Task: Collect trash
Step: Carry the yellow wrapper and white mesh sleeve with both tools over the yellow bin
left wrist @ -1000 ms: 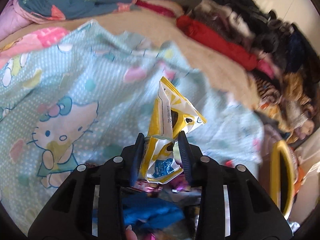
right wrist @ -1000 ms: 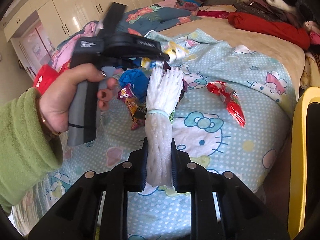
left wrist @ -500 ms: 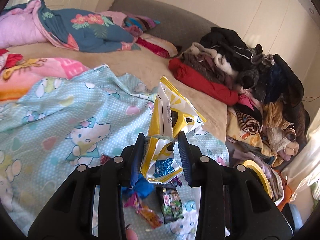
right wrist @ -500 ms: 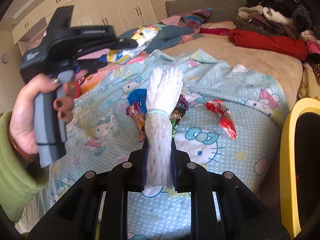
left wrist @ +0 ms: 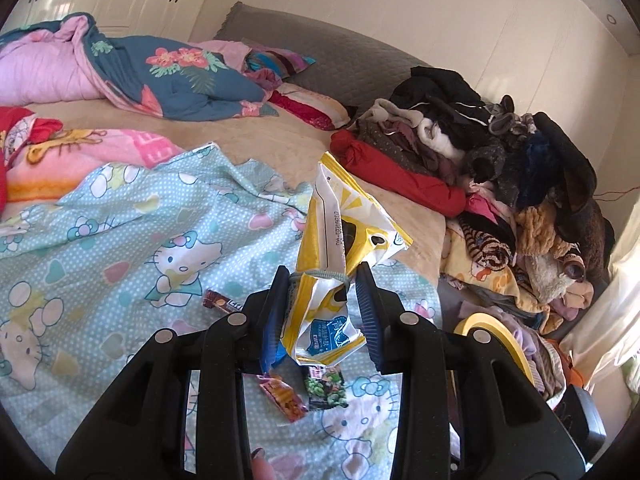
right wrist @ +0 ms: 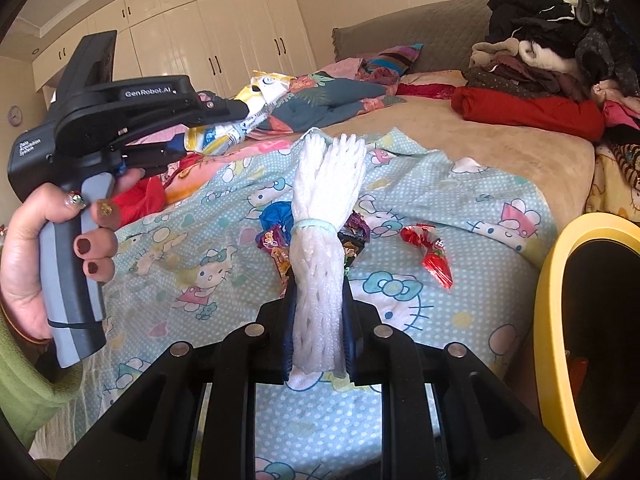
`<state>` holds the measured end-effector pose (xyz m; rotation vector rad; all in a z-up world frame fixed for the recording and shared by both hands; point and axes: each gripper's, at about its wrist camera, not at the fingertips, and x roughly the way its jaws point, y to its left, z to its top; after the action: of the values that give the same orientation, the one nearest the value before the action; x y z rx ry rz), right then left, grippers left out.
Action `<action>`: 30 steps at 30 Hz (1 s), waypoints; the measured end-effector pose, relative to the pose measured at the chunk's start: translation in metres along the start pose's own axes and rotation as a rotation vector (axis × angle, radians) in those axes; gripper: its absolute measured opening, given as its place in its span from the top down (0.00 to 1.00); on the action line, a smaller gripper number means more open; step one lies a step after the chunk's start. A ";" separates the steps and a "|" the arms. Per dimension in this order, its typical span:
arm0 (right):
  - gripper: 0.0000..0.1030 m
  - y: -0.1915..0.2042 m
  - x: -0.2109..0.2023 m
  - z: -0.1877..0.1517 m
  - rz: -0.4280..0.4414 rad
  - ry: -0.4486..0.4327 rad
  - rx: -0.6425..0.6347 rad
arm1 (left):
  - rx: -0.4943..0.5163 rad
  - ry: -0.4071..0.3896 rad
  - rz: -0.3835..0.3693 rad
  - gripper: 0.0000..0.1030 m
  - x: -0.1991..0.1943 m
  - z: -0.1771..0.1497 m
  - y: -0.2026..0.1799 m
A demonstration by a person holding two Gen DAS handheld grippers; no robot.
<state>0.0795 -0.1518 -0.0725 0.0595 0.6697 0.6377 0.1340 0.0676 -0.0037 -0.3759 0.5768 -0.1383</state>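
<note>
Left tongs [left wrist: 322,300]: closed on a crumpled yellow-and-white snack bag [left wrist: 336,248], pinched at its lower half; the bag's torn top stands up above the jaws, held in the air over the bed.
Right tongs [right wrist: 318,320]: clamped narrow on a white foam fruit net [right wrist: 324,248], which stands upright between the jaws with a pale band around its middle.
Trash left on the bed: small wrappers lie on the blue cartoon-cat sheet [right wrist: 460,300]; a red wrapper [right wrist: 430,254] apart to the right, a blue wrapper [right wrist: 276,212] and a cluster of dark candy wrappers [right wrist: 276,248] behind the net.
Bin: yellow-rimmed bin [right wrist: 560,280] at the bed's right edge, dark inside.
Step in hand (judgement): carry both held pieces across to the bin.
Doing it well: keep both grips firm, since bag and net are light and springy; bring each pair of tongs above the dark opening, clear of the rim, before letting go.
Risk: the bag's loose top could catch the rim and flip out.
Person: left hand [right wrist: 36,256] in a green sleeve grips the handle.
</note>
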 end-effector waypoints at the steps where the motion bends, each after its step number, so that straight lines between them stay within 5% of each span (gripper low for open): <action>1: 0.82 0.000 -0.001 0.000 -0.002 -0.001 0.000 | 0.004 -0.002 0.000 0.74 -0.002 -0.001 -0.002; 30: 0.82 -0.030 -0.072 0.032 -0.060 -0.099 0.059 | 0.083 0.002 -0.073 0.74 -0.018 -0.010 -0.058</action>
<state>0.0712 -0.2126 -0.0142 0.1248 0.5922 0.5539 0.1120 0.0149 0.0200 -0.3165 0.5574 -0.2322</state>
